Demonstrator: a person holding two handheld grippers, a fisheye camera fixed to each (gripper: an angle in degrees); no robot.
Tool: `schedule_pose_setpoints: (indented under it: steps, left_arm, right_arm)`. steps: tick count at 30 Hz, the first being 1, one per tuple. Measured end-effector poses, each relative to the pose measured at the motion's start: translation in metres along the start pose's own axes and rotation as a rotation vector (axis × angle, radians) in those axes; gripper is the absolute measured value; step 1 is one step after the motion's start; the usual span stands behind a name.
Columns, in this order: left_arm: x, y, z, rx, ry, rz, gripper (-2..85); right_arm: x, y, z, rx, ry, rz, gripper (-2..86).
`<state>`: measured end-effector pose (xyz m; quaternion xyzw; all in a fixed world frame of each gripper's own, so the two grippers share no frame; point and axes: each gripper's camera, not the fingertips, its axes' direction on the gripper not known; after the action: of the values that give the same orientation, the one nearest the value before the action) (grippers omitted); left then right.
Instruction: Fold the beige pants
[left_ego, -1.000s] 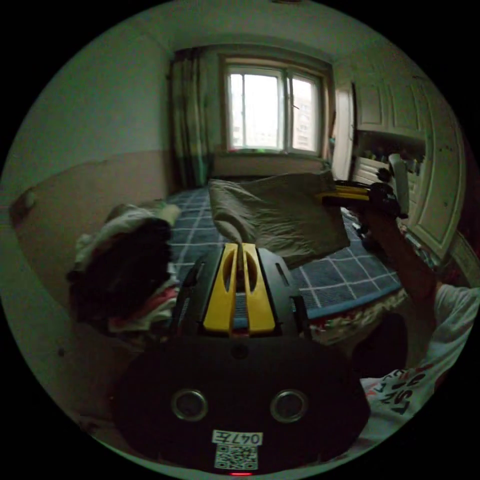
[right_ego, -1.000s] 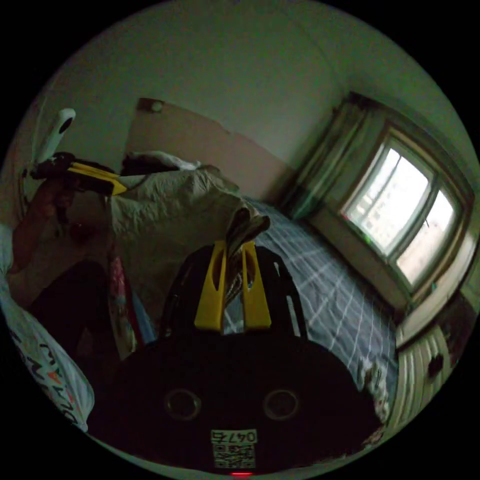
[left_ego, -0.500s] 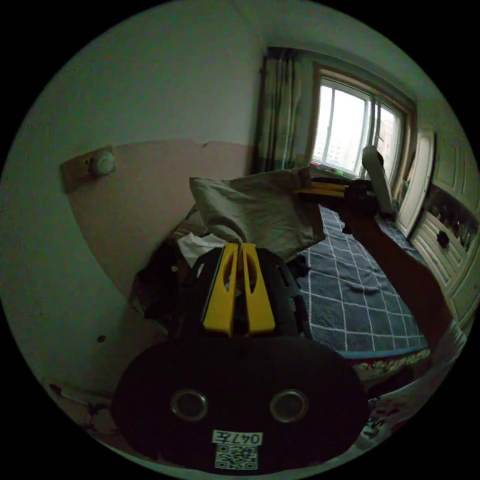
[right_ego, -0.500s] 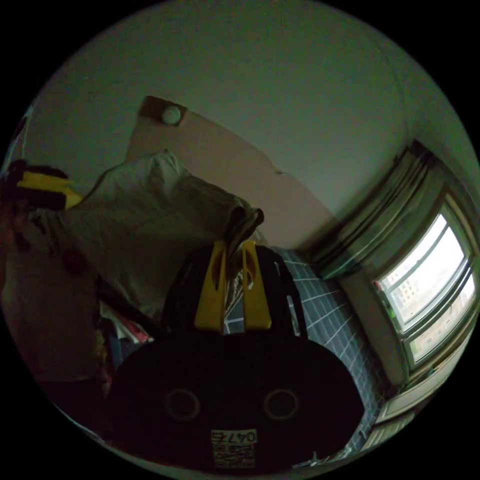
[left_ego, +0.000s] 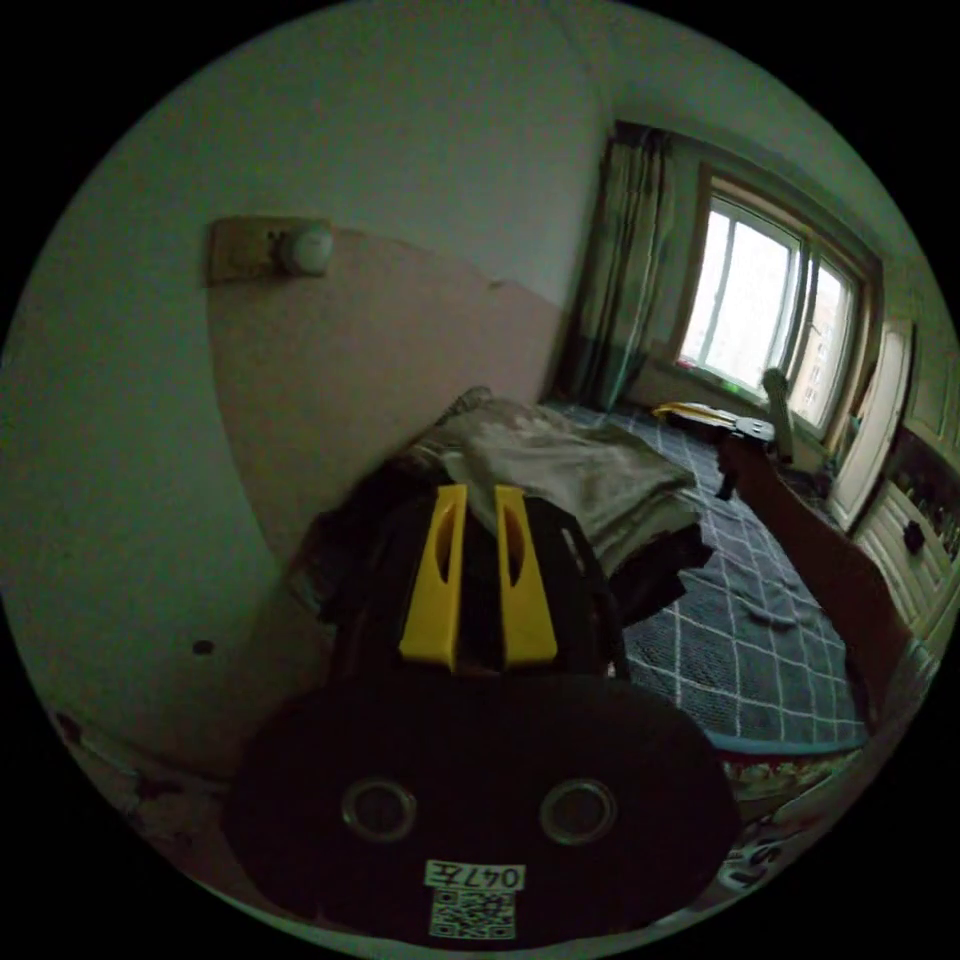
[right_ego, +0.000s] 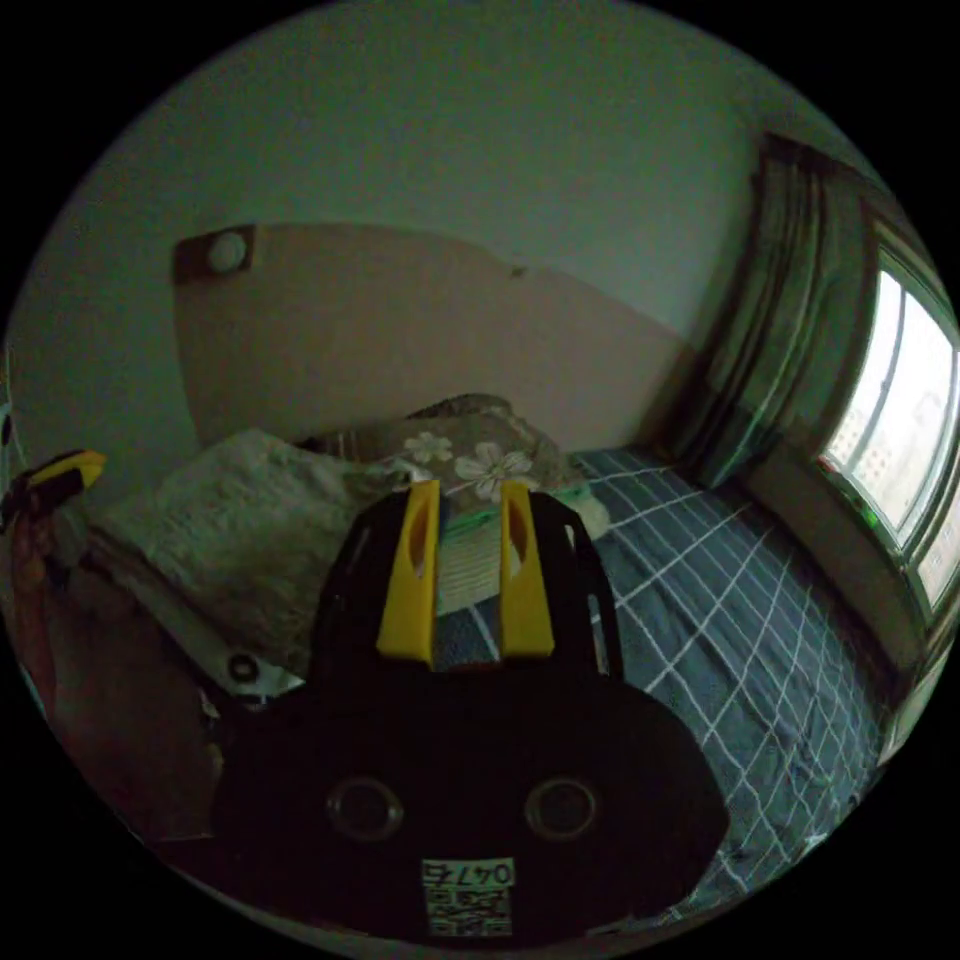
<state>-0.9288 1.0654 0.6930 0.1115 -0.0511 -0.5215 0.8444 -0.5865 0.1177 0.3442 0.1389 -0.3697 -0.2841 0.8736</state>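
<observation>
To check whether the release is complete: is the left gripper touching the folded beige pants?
Apart. In the left gripper view, the left gripper has open jaws with nothing between them, and the folded beige pants lie beyond on the pile.

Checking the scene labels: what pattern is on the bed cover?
Dark blue-grey with a white grid of lines; the bed cover shows best in the right gripper view.

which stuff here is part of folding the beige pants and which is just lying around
Part of the job:
- beige pants, folded, resting on the clothes pile
- left tongs, open, holding nothing
- right tongs, open, holding nothing

Just lying about:
- checked bedspread
- flowered cloth
- curtain
</observation>
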Motion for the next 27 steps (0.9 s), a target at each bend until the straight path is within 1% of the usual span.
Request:
schedule_pose_setpoints:
  steps: [1, 3, 5, 7, 10, 13, 14, 16, 18, 19, 20, 21, 22, 23, 24, 26, 27]
  left_arm:
    - [0.003, -0.014, 0.0, -0.001, -0.027, 0.009, 0.5]
    - [0.014, -0.041, 0.012, -0.043, -0.026, 0.065, -0.4]
    - [0.033, -0.08, 0.05, -0.177, 0.069, 0.147, -0.7]
    - [0.042, -0.1, 0.086, -0.269, 0.079, 0.153, -0.8]
    - [0.045, -0.106, 0.146, -0.401, -0.004, 0.079, -0.8]
    - [0.041, -0.092, 0.185, -0.49, -0.078, -0.003, -0.8]
    - [0.043, -0.086, 0.193, -0.506, -0.061, -0.027, -0.8]
    - [0.05, -0.083, 0.192, -0.479, -0.061, -0.058, -0.8]
    - [0.064, -0.084, 0.178, -0.422, -0.146, -0.061, -0.9]
    - [0.077, -0.086, 0.162, -0.355, -0.203, -0.057, -0.9]
    - [0.093, -0.084, 0.143, -0.291, -0.211, -0.042, -0.9]
    - [0.103, -0.082, 0.134, -0.262, -0.194, -0.028, -0.9]
    - [0.127, -0.075, 0.117, -0.219, -0.122, 0.021, -0.9]
    - [0.157, -0.06, 0.104, -0.189, -0.014, 0.087, -1.0]
    - [0.174, -0.05, 0.099, -0.183, 0.045, 0.132, -1.0]
    - [0.255, 0.002, 0.092, -0.232, 0.238, 0.341, -1.0]
    - [0.277, 0.019, 0.093, -0.254, 0.274, 0.394, -1.0]
  right_arm:
    - [0.002, -0.001, -0.012, 0.034, -0.013, -0.012, 4.1]
    - [-0.007, -0.003, -0.024, 0.057, -0.089, -0.064, 3.8]
    - [-0.025, -0.003, -0.031, 0.04, -0.171, -0.149, 3.9]
    - [-0.046, 0.006, -0.037, -0.016, -0.248, -0.256, 3.7]
    - [-0.051, 0.03, -0.046, -0.083, -0.247, -0.313, 3.4]
    - [-0.03, 0.056, -0.062, -0.1, -0.251, -0.281, 3.0]
    - [-0.024, 0.061, -0.066, -0.099, -0.26, -0.266, 2.9]
    - [0.0, 0.074, -0.088, -0.086, -0.29, -0.217, 2.4]
    - [0.019, 0.082, -0.115, -0.055, -0.284, -0.186, 2.0]
    - [0.033, 0.09, -0.141, -0.012, -0.279, -0.159, 1.8]
    - [0.039, 0.096, -0.156, 0.011, -0.278, -0.147, 1.7]
    - [0.051, 0.111, -0.186, 0.057, -0.278, -0.127, 1.4]
    - [0.062, 0.132, -0.219, 0.095, -0.276, -0.111, 1.0]
    - [0.067, 0.144, -0.234, 0.108, -0.274, -0.104, 0.8]
    - [0.077, 0.172, -0.265, 0.113, -0.282, -0.076, 0.5]
    - [0.093, 0.219, -0.309, 0.079, -0.308, -0.024, -0.7]
    - [0.102, 0.255, -0.337, 0.056, -0.292, 0.031, -0.9]
